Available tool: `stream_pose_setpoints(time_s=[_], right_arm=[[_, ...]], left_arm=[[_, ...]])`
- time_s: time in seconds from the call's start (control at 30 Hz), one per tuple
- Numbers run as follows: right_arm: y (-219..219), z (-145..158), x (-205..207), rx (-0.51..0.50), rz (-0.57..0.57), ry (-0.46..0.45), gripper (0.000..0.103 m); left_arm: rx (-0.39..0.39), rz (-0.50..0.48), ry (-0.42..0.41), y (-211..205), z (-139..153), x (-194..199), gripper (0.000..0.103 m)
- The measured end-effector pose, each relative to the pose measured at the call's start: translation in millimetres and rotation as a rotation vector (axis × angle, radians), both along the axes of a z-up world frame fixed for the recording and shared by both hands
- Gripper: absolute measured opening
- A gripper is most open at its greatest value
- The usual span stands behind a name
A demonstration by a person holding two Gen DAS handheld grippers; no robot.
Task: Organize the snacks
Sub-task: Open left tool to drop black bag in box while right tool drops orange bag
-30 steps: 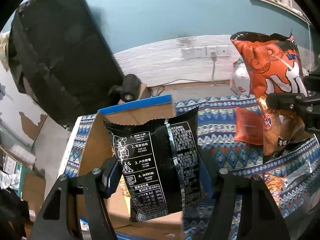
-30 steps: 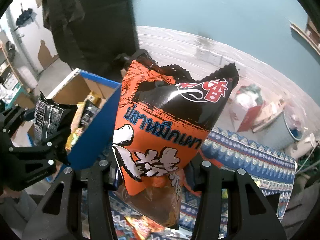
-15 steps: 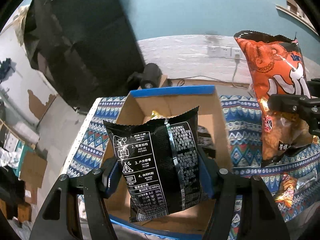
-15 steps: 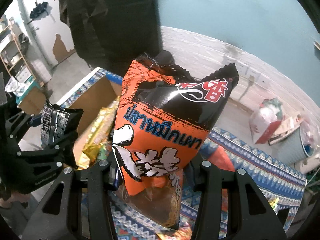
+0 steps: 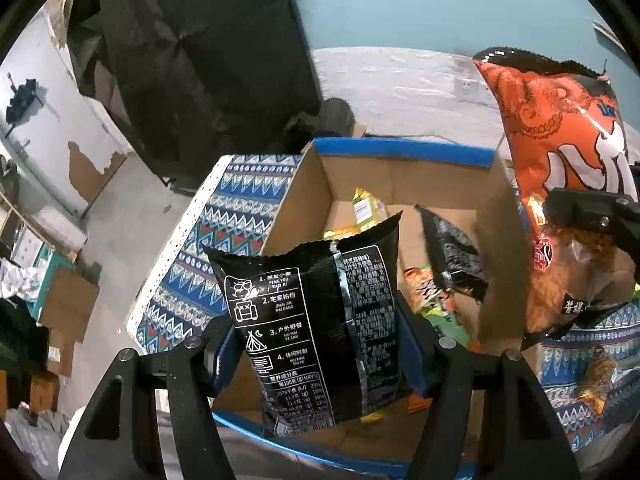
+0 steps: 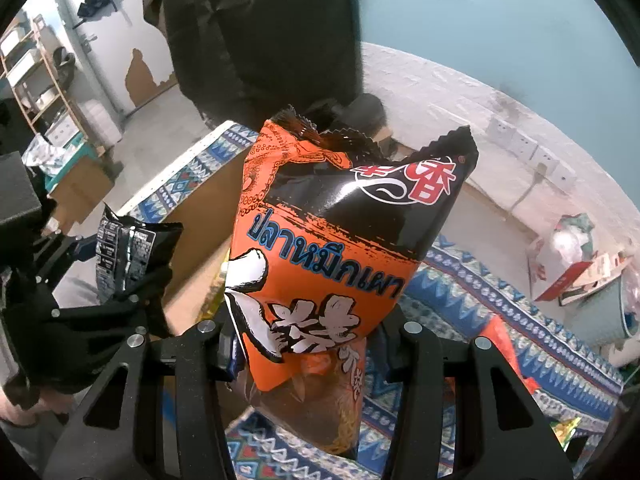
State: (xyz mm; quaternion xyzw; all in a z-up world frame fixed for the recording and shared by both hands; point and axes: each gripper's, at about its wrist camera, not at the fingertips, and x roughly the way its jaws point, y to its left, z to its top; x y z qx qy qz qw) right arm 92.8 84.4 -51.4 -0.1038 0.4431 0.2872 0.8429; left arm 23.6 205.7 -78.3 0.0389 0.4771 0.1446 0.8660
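Left gripper (image 5: pixel 316 354) – black angular fingers, blue pads, silver screws; right gripper (image 6: pixel 310 350) same build.

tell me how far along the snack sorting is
Partly done: the cardboard box already holds several packets. In hand: the left claw grips a black packet over the box, and the right claw grips an orange packet. Left: a few snacks lie on the patterned cloth.

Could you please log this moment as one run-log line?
left claw: grips black bag over box | right claw: grips orange bag
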Motion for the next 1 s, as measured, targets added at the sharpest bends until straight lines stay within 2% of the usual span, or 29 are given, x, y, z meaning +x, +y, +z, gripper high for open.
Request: stream_pose_setpoints(time_s=[0.17,0.37,0.83,0.97,1.0], right_arm=[[20.5,-6.1,1.4,-0.013,0.024,0.02,0.048],[42.2,-17.1,1.1,-0.026,0.05,0.05,0.048],[66.7,-36.5,6.7,-0.041,0.079,0.102,0.05],[67.3,-34.6,6.2,-0.034,0.074,0.101,0.059],[66.2,-32.9,6.4,-0.032,0.069,0.096,0.066]], left_arm=[[-0.009,0.025,0.048,10.0,-13.1,2.2,0.068],[0.036,0.043,0.057,12.0,-12.1,0.3,0.082],[0.027,0.057,0.037,25.2,2.6,-9.5,0.082],[0.031,0.05,0.03,24.2,5.3,-10.3,0.082],[0.032,0.049,0.03,23.5,5.7,-10.4,0.082]])
